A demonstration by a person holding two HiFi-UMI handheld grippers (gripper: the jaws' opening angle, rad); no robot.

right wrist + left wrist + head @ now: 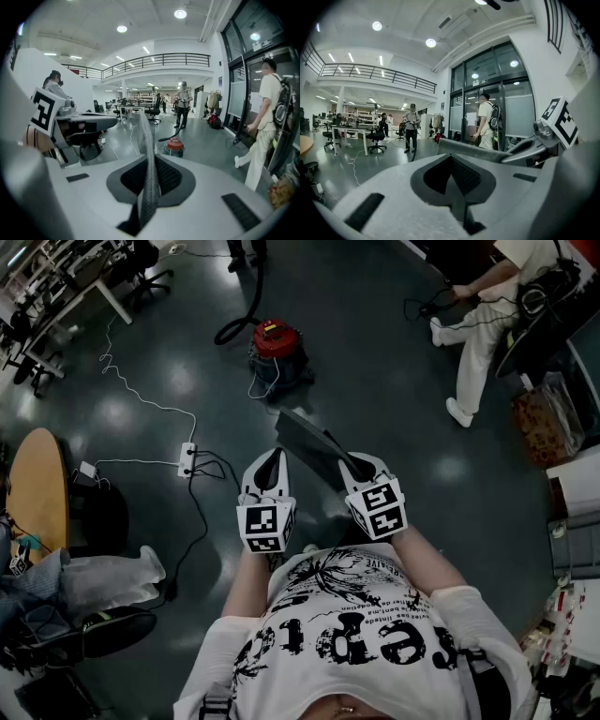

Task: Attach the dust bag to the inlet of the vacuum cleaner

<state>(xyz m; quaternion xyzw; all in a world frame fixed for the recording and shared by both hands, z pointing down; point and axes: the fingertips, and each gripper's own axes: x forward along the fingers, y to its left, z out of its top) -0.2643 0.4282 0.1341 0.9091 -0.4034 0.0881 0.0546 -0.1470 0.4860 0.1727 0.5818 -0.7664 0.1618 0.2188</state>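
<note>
Forearms (246, 585) stretched forward, right hand-held gripper (355, 465) clamped on dust bag (305, 439), left hand-held gripper (272, 456) closed, empty

Jaws of the right hand-held gripper (151, 161) were clamped on the grey dust bag (146, 136), which was seen edge-on, rising toward 12 o'clock. The red vacuum cleaner (174, 146) stood on the floor beyond, at 1 o'clock. The left hand-held gripper (110, 123) was at 9 o'clock, and a person in white (265, 126) at 3 o'clock.
</note>
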